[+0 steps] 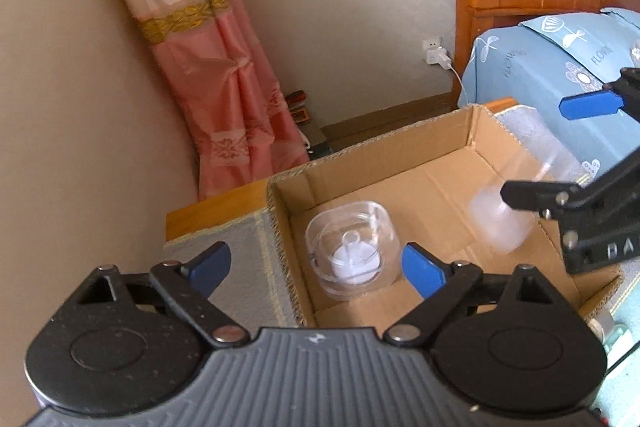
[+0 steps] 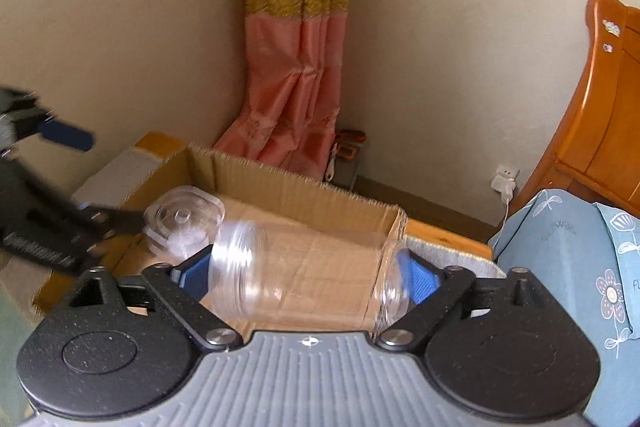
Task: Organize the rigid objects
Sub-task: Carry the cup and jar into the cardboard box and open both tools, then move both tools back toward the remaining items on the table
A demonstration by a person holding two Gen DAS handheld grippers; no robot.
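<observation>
Cardboard forms the open box (image 1: 420, 163) that sits on a grey-covered surface (image 1: 248, 251), and both grippers work over it. At the box's left end a clear lidded jar (image 1: 354, 247) stands upright on the box floor, knob up, with something white showing through its wall. It lies just ahead of the left gripper (image 1: 320, 263), roughly between the two blue pads but beyond their tips. That gripper's jaws are spread wide and clasp nothing; one pad (image 1: 210, 265) hangs outside the box wall over the grey covering, the other over the box floor.

Further right, in the right wrist view, a clear plastic bottle (image 2: 308, 275) lies crosswise between the fingers of the right gripper (image 2: 308, 277). Its long axis runs side to side, across the gripper: the threaded neck end points left against the left blue pad (image 2: 196, 275), and the base presses the right pad. The gripper is spread only as far as the bottle's length and pinches it end to end. From the left wrist view the same bottle hangs over the right half of the box, blurred, tilted with one end lower toward the box floor; whether it touches the cardboard I cannot tell.

Beyond the box hangs a pink curtain (image 2: 296, 67), and at right stand a wooden headboard (image 2: 600, 131) and a blue flowered cover (image 2: 568, 247).
</observation>
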